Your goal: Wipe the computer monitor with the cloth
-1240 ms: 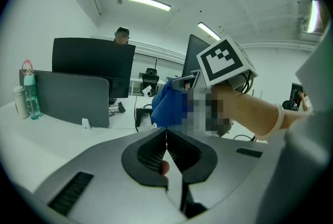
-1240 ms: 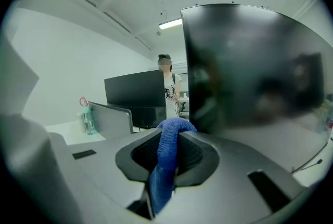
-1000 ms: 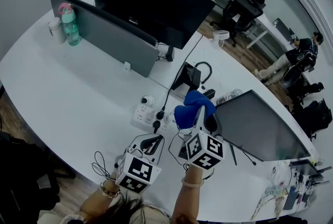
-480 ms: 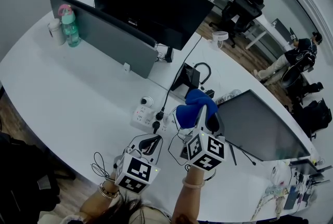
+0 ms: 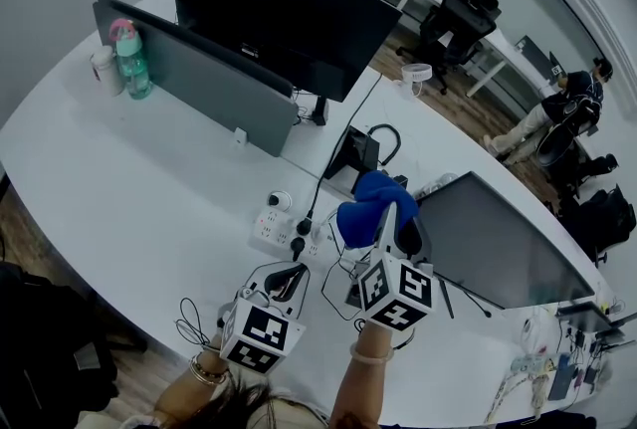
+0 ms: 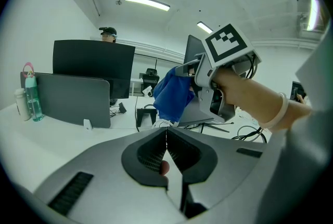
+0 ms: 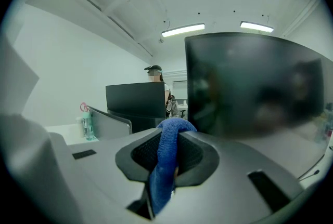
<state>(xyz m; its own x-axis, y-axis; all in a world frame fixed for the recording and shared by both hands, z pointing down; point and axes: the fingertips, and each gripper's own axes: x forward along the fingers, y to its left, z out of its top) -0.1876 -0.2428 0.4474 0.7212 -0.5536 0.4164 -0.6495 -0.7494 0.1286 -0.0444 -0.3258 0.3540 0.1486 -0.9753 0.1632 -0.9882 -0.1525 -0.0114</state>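
Right claw, seen from the head view, is clamped on a blue cloth that bunches up above its tips. It is held over the white tabletop, just beside the left edge of the tilted computer monitor. The right wrist reaches forward from the bottom of the view, wearing a pale band. The left claw is held lower and to the left. It points forward over a tangle of cables near a white power strip, with the left wrist bent in behind it.

From the left gripper view, the left claw has its jaws pressed together with nothing between them. Ahead and to the right, the right hand grips its tool with the forearm running in from the right. The blue cloth hangs from that tool in front of the monitor.

From the right gripper view, the right claw pinches the blue cloth, which loops over the jaw tips and trails down between them. The dark screen of the computer monitor stands close ahead, filling the right side of the view.
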